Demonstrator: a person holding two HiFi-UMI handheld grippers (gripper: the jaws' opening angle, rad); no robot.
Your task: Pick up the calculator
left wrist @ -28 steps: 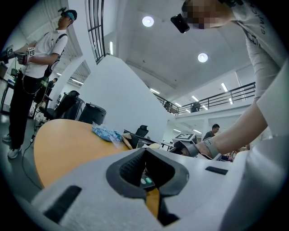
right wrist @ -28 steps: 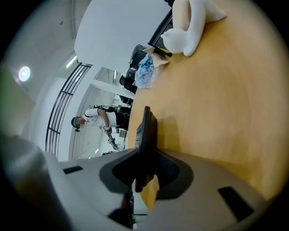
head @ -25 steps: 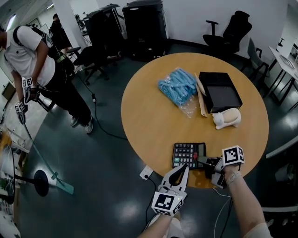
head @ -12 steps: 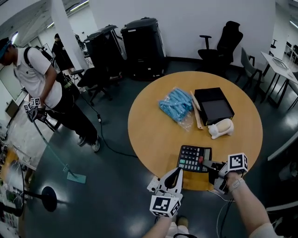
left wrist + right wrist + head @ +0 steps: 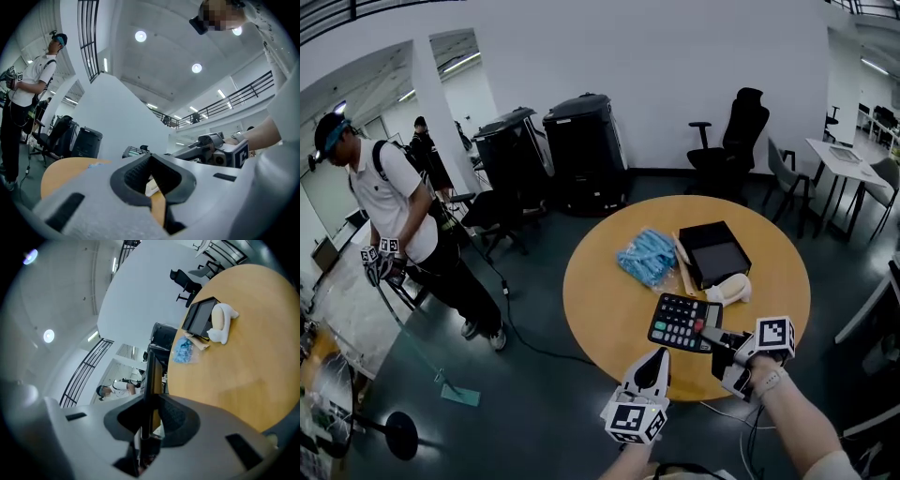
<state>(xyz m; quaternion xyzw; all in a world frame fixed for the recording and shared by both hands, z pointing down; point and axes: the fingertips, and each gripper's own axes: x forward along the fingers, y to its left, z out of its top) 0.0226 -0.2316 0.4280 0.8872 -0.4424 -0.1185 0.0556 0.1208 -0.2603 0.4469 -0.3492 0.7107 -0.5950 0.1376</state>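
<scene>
Head view: one calculator (image 5: 680, 322), two tongs, one round table (image 5: 598, 309). On the table sit one blue bag (image 5: 648, 255), one black box (image 5: 712, 250) and one white toy (image 5: 728, 289). The calculator hangs tilted over the table's near side, its right edge pinched in the right tongs (image 5: 709, 336). Dark case, rows of keys, a few of them coloured. The left tongs (image 5: 659, 356) sit just below it, apart from it.

Left gripper view: tongs pressed together, nothing between them, and the calculator is up ahead, beyond the tips.

Right gripper view: there's the calculator edge-on, a thin dark slab clamped between the pads.
</scene>
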